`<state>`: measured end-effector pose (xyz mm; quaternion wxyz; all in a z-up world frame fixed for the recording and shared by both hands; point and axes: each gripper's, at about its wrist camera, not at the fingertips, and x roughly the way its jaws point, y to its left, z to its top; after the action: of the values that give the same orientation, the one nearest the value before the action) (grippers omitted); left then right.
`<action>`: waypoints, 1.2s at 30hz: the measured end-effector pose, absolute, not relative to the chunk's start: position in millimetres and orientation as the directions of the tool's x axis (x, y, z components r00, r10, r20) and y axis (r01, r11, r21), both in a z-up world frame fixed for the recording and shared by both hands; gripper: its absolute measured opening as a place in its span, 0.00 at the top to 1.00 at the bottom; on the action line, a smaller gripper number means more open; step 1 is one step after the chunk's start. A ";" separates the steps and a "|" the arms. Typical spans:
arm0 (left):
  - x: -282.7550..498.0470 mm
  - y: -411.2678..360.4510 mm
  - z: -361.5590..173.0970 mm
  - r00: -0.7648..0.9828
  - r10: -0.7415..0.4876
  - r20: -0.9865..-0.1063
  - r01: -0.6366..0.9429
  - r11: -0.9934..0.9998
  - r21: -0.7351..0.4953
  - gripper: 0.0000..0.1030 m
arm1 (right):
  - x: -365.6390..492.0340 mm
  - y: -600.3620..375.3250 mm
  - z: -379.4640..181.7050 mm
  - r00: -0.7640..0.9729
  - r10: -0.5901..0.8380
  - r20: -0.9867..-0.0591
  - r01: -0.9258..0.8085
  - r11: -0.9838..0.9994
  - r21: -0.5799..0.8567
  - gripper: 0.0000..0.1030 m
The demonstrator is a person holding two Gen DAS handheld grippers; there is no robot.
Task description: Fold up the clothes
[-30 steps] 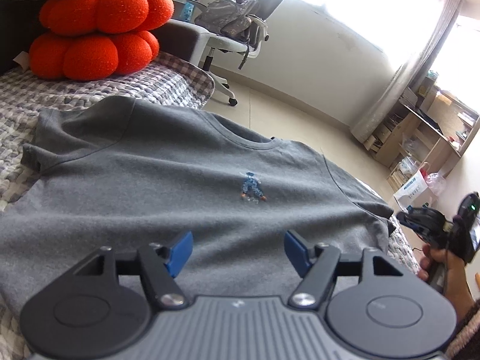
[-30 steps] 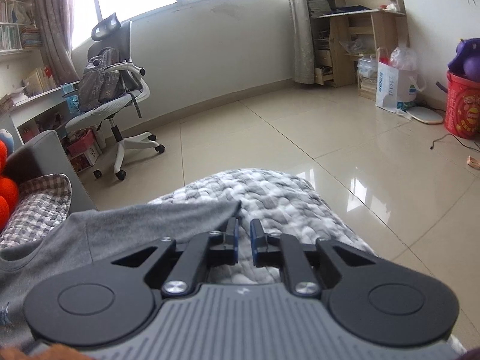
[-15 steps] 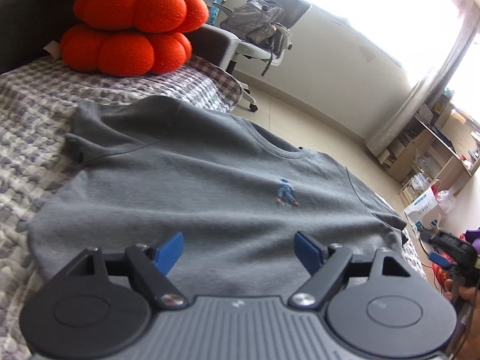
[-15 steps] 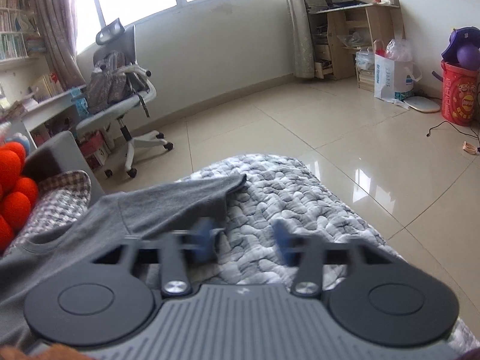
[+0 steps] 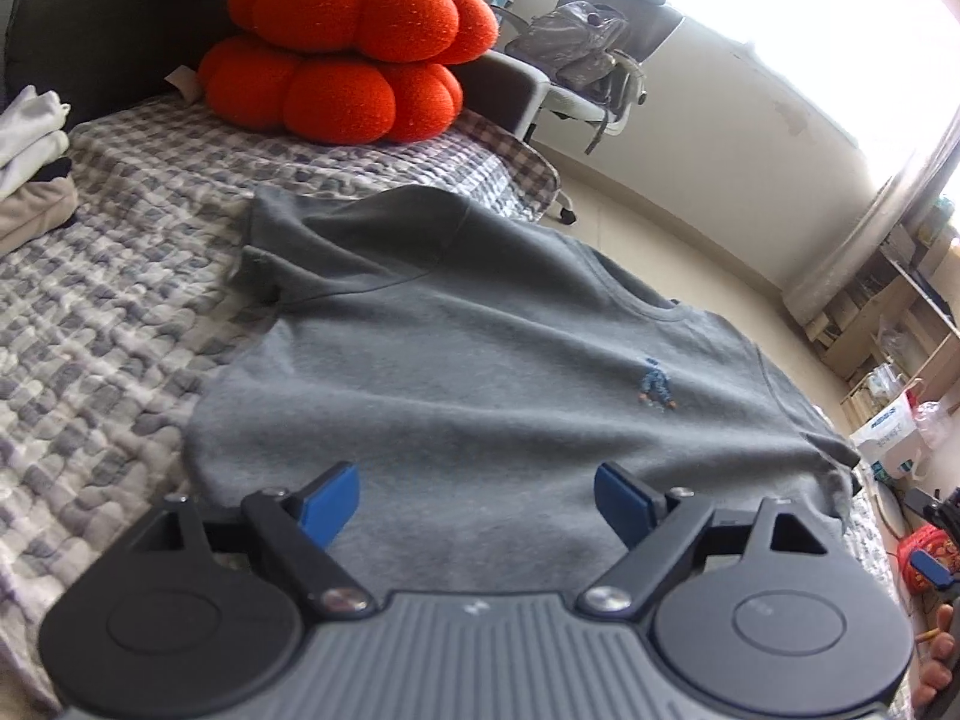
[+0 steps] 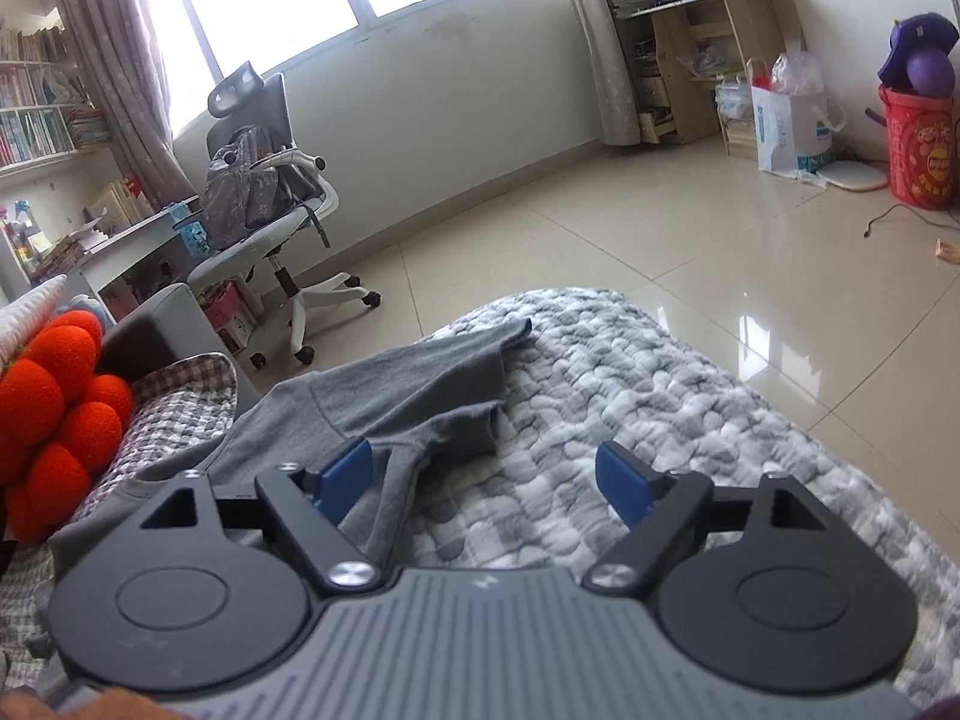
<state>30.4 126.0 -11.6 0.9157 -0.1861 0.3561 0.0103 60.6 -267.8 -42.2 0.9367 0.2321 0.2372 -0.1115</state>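
Below opening left tongs (image 5: 477,495): grey T-shirt (image 5: 480,360).

A lived-in bedroom at home — a bed with a grey checked quilt (image 5: 120,324) fills the foreground, orange plush cushions (image 5: 348,48) at eleven o'clock. Beyond, at ten o'clock, an office chair (image 6: 270,192) and bookshelves (image 6: 36,114); tiled floor (image 6: 660,252) and a wooden desk (image 6: 708,60) at one o'clock.
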 end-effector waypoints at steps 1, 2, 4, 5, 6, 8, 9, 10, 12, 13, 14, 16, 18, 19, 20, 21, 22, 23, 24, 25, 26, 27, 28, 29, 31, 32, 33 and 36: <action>29.9 126.4 -11.7 0.743 -0.106 -0.660 -0.157 0.932 -0.327 0.16 | 59.3 -266.6 -42.2 0.862 -0.091 -0.499 0.316 0.866 0.387 0.18; 29.8 126.7 -11.9 0.739 -0.099 -0.666 -0.163 0.933 -0.320 0.16 | 58.0 -265.4 -42.2 0.861 -0.084 -0.502 0.313 0.865 0.393 0.17; 29.8 128.1 -13.6 0.728 -0.087 -0.680 -0.179 0.933 -0.311 0.16 | 56.0 -261.3 -41.9 0.858 -0.068 -0.509 0.306 0.864 0.400 0.17; 29.8 128.6 -14.4 0.723 -0.085 -0.685 -0.183 0.933 -0.309 0.16 | 55.2 -259.9 -41.0 0.857 -0.057 -0.512 0.300 0.864 0.405 0.17; 29.8 128.4 -15.1 0.720 -0.084 -0.689 -0.184 0.934 -0.307 0.16 | 54.4 -258.5 -40.1 0.856 -0.047 -0.514 0.294 0.863 0.410 0.16; 29.0 126.6 -15.6 0.717 -0.082 -0.692 -0.179 0.938 -0.297 0.16 | 51.9 -254.4 -38.4 0.856 -0.024 -0.516 0.277 0.864 0.420 0.16; 28.3 125.2 -15.7 0.716 -0.081 -0.693 -0.174 0.941 -0.291 0.16 | 50.4 -252.1 -37.7 0.856 -0.012 -0.517 0.268 0.865 0.425 0.16; 27.5 123.9 -15.8 0.715 -0.081 -0.694 -0.170 0.943 -0.285 0.16 | 49.0 -249.9 -37.1 0.856 0.001 -0.517 0.259 0.865 0.430 0.16; 26.3 121.1 -16.6 0.705 -0.091 -0.704 -0.154 0.948 -0.277 0.16 | 46.4 -245.2 -36.5 0.853 0.024 -0.521 0.243 0.866 0.438 0.15; 26.1 120.2 -16.9 0.698 -0.102 -0.709 -0.146 0.949 -0.280 0.16 | 45.0 -242.9 -36.3 0.851 0.037 -0.524 0.235 0.866 0.442 0.14; 25.6 120.3 -16.7 0.690 -0.116 -0.714 -0.135 0.949 -0.284 0.16 | 43.4 -240.9 -36.4 0.848 0.052 -0.528 0.225 0.866 0.447 0.14; 24.8 121.2 -15.9 0.675 -0.141 -0.724 -0.113 0.950 -0.290 0.16 | 40.1 -236.5 -36.0 0.839 0.084 -0.537 0.205 0.866 0.456 0.14; 23.3 125.1 -13.1 0.664 -0.148 -0.733 -0.108 0.951 -0.289 0.16 | 35.2 -233.0 -34.3 0.833 0.115 -0.541 0.177 0.871 0.458 0.14; 22.3 127.8 -11.4 0.660 -0.149 -0.736 -0.108 0.951 -0.290 0.16 | 32.7 -231.3 -33.4 0.831 0.129 -0.542 0.163 0.874 0.458 0.14; 20.5 131.2 -9.9 0.659 -0.154 -0.736 -0.113 0.948 -0.299 0.16 | 30.1 -229.6 -32.6 0.827 0.143 -0.543 0.147 0.878 0.456 0.14; 18.6 134.8 -8.3 0.658 -0.159 -0.736 -0.117 0.944 -0.308 0.16 | 27.5 -227.9 -32.0 0.824 0.158 -0.545 0.132 0.881 0.455 0.14; 15.8 138.7 -7.0 0.660 -0.166 -0.733 -0.119 0.940 -0.320 0.16 | 25.2 -226.5 -31.9 0.820 0.173 -0.546 0.117 0.883 0.454 0.14; 13.2 141.5 -6.4 0.662 -0.172 -0.729 -0.117 0.937 -0.328 0.16 | 22.9 -225.1 -31.8 0.816 0.187 -0.547 0.102 0.885 0.454 0.13; 10.5 144.4 -6.1 0.664 -0.177 -0.726 -0.112 0.937 -0.331 0.16 | 20.6 -223.7 -31.8 0.812 0.201 -0.548 0.087 0.887 0.454 0.13; 7.8 146.1 -6.5 0.665 -0.178 -0.725 -0.101 0.941 -0.324 0.16 | 19.1 -222.6 -32.7 0.807 0.215 -0.550 0.072 0.888 0.454 0.13; 5.1 147.7 -6.9 0.666 -0.179 -0.724 -0.090 0.944 -0.317 0.16 | 17.5 -221.3 -33.7 0.803 0.229 -0.550 0.058 0.889 0.454 0.12; 2.3 149.1 -8.0 0.668 -0.175 -0.723 -0.078 0.950 -0.302 0.16 | 15.9 -219.9 -34.8 0.800 0.244 -0.548 0.039 0.891 0.453 0.12; -0.5 150.4 -9.1 0.671 -0.170 -0.722 -0.066 0.956 -0.286 0.16 | 14.7 -218.1 -35.9 0.797 0.259 -0.546 0.017 0.894 0.448 0.11; -2.7 151.8 -10.6 0.677 -0.159 -0.718 -0.058 0.962 -0.268 0.16 | 14.4 -215.5 -37.1 0.794 0.271 -0.545 -0.006 0.898 0.439 0.10; -5.7 154.5 -13.3 0.687 -0.140 -0.713 -0.043 0.972 -0.232 0.17 | 12.2 -211.3 -39.2 0.786 0.296 -0.543 -0.051 0.906 0.421 0.09; -6.2 156.1 -15.0 0.691 -0.139 -0.710 -0.037 0.973 -0.227 0.18 | 11.1 -209.1 -40.3 0.780 0.311 -0.542 -0.075 0.908 0.413 0.09; -6.7 157.6 -16.6 0.694 -0.139 -0.706 -0.031 0.974 -0.223 0.20 | 10.0 -206.4 -41.7 0.768 0.336 -0.545 -0.104 0.906 0.411 0.09; -5.2 164.2 -22.9 0.690 -0.152 -0.708 -0.026 0.972 -0.235 0.24 | 6.5 -198.1 -45.4 0.724 0.411 -0.554 -0.193 0.892 0.409 0.09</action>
<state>-5.2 164.2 -22.9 0.9121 -0.1137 0.3923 -0.0346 6.5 -198.1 -45.4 0.9138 0.1638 0.3328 0.1653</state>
